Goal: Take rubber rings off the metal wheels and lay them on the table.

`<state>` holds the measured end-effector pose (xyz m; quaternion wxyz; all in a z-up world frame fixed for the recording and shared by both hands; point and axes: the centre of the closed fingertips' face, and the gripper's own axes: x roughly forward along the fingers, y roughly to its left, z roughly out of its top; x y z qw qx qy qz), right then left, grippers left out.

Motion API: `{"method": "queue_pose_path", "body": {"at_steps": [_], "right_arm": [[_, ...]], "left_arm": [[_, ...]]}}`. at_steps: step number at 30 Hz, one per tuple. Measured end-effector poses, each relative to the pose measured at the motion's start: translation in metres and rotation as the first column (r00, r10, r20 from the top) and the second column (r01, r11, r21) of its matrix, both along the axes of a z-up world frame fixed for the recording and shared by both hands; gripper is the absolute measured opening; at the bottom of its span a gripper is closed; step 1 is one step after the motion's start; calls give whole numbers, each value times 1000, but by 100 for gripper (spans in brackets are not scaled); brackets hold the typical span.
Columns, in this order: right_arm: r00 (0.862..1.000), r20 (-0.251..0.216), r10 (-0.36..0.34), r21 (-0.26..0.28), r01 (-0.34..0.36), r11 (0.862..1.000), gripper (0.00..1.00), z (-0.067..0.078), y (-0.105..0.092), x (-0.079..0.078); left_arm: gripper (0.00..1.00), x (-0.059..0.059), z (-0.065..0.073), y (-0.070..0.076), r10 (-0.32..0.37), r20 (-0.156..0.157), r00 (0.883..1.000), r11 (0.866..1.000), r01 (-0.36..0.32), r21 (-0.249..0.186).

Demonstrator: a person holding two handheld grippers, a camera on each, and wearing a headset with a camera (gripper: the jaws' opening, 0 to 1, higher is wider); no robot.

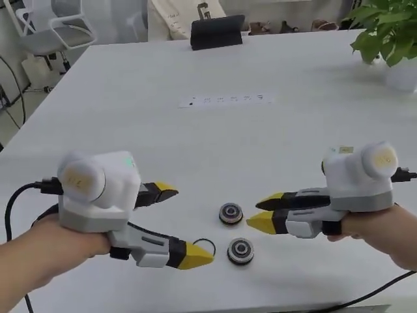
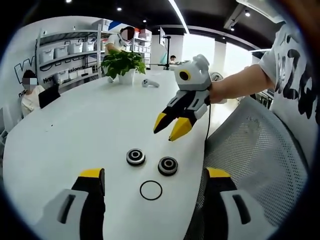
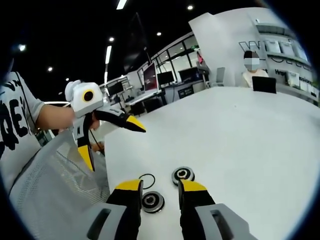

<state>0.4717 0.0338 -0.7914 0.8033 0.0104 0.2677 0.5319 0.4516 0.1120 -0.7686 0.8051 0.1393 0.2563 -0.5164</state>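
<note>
On the smooth white table (image 1: 215, 137), two round metal wheels lie flat. The farther wheel (image 1: 230, 213) is at 11 o'clock of the nearer wheel (image 1: 240, 250). A thin black rubber ring (image 2: 151, 190) lies loose at 9 o'clock of the nearer wheel. The left gripper (image 1: 187, 223) holds its yellow-tipped jaws wide apart and empty. The right gripper (image 1: 259, 214) has its jaws a little apart, grasping nothing.

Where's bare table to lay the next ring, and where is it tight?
Free: the broad stretch of table between the label strip and the far wheel. Crowded: between the left tool and right tool, where the far wheel, near wheel and loose ring sit close together.
</note>
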Motion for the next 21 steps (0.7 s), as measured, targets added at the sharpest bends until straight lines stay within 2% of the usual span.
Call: {"method": "queue_pose_path", "body": {"at_steps": [8, 13, 21], "right_arm": [[1000, -6, -8, 11, 8, 1000, 28, -6, -9, -4], [1000, -13, -3, 20, 3, 1000, 29, -9, -9, -8], [999, -25, 21, 13, -20, 1000, 30, -20, -8, -17]], "left_arm": [[69, 2, -4, -10, -31, -13, 999, 1000, 31, -5], [66, 5, -7, -15, -40, -24, 999, 999, 40, -9], [61, 3, -14, -25, -64, -39, 997, 998, 64, 2]]}}
